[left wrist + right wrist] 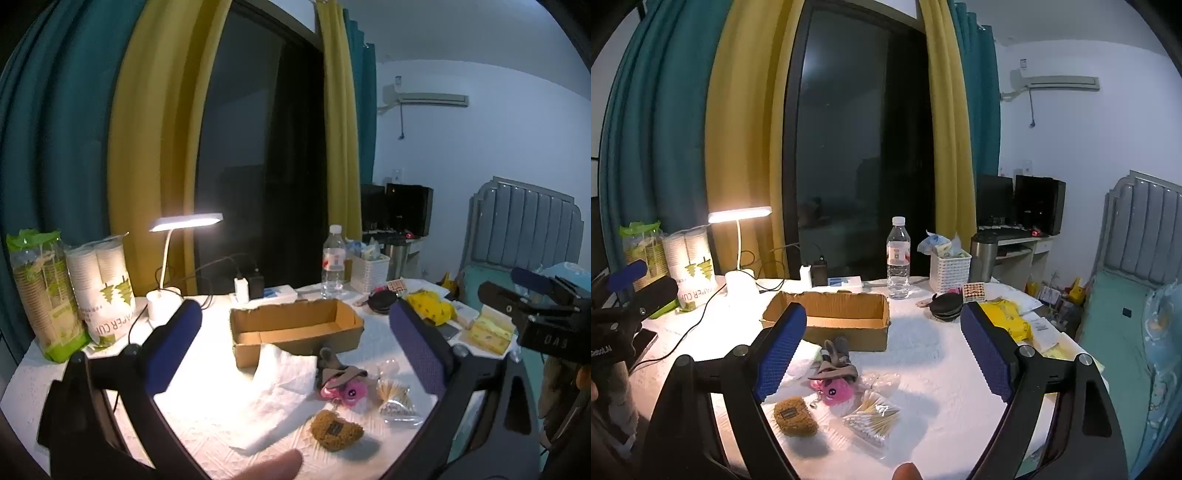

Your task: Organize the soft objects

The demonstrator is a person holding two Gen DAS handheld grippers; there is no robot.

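Observation:
An open cardboard box (295,328) (831,317) sits mid-table and looks empty. In front of it lie a white tissue (275,391), a grey-brown soft toy (332,369) (834,360), a pink plush (347,393) (833,391), a brown fuzzy pouch (334,430) (794,415) and a bag of cotton swabs (395,400) (870,417). My left gripper (295,347) is open and empty above them. My right gripper (882,350) is open and empty, also above them. The right gripper's body shows at the right edge of the left wrist view (535,306).
A lit desk lamp (173,258) (738,251), paper cup packs (99,291) (690,266), chargers with cables (247,286), a water bottle (334,262) (897,258), a white basket (949,269), yellow packs (432,308) (1008,319) stand around the table (942,369). A bed (1126,325) is at right.

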